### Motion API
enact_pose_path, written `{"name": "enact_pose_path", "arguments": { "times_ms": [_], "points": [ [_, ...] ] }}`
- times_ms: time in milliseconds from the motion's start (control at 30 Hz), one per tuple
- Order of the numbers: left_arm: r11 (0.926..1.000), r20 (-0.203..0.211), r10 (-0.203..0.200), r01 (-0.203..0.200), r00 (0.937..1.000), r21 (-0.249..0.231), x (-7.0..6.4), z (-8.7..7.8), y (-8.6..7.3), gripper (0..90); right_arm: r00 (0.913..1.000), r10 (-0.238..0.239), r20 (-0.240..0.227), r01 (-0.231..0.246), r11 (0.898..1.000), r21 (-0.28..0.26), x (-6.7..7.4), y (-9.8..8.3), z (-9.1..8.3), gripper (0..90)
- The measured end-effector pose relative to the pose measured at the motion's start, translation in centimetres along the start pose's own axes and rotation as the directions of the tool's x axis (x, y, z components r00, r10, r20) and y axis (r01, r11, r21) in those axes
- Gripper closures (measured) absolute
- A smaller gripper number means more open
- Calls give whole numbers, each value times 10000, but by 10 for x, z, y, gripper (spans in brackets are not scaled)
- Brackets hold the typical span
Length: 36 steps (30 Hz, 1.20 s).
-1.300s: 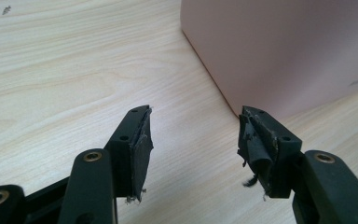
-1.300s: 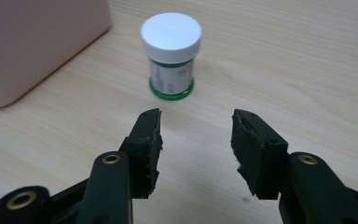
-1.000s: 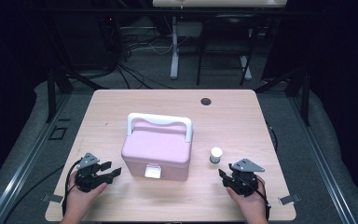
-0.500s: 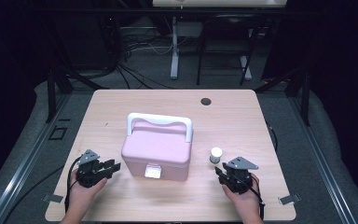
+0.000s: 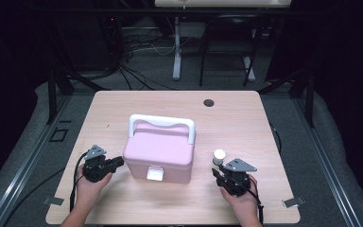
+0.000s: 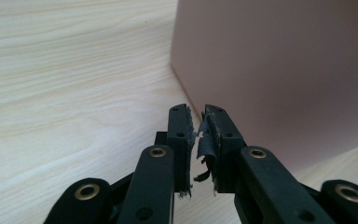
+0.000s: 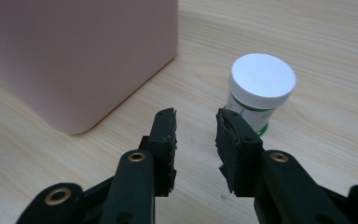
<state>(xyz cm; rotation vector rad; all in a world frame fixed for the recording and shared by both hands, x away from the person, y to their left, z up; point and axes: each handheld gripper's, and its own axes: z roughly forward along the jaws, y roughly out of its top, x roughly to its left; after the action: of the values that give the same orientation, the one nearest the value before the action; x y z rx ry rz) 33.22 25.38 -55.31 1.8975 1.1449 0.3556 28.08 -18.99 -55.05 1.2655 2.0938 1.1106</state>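
While both grippers rest low on the bench (image 5: 246,118) with nothing in them, the work looks barely begun. The pink box (image 5: 160,153) stands shut, its white latch (image 5: 155,174) down on the near face and its white handle (image 5: 161,124) lying toward the far side of the lid. The small white-capped bottle (image 7: 260,91) stands upright on the wood, just ahead and slightly to the right of the right gripper (image 7: 196,128), whose fingers have just been closing; they stay parted with a clear gap and only bare bench between them. The left gripper (image 6: 196,123) has also just been closing; its fingers are nearly pressed together, a thin slit left between frayed pads, pinching nothing. The box's side wall rises just ahead and to the right of those fingers, its bottom corner edge close by their tips.

Judging from this, lifting the latch, raising the lid and taking up the bottle all remain to be done.

Open wood lies to the left of the left fingers and beyond the bottle on the right. The bench's near edge is close behind both hands, so there is little room to draw back. Between the bottle and the box wall the gap is narrow, a tight spot for spread fingers.
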Motion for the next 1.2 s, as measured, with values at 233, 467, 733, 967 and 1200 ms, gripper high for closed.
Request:
{"name": "enact_pose_path", "arguments": {
  "times_ms": [233,467,733,967,1200],
  "points": [
    [9999,290,103,-101,9995,-89,-8,1,3,843,9994,-188,-304,191,9998,85,6,2,3,713],
    [9997,443,225,-226,9988,16,-14,1,3,881,9992,-150,-366,150,9999,-22,7,3,4,727],
    [10000,648,86,-89,9979,40,-19,2,2,897,9989,-147,-455,147,9999,-11,11,4,7,787],
    [9996,769,213,-228,9968,180,-24,2,3,898,9983,-362,-446,369,9992,144,13,6,14,807],
    [9996,880,202,-219,9959,181,-27,2,2,898,9990,-154,-429,160,9998,122,9,10,20,834]
  ]
}}
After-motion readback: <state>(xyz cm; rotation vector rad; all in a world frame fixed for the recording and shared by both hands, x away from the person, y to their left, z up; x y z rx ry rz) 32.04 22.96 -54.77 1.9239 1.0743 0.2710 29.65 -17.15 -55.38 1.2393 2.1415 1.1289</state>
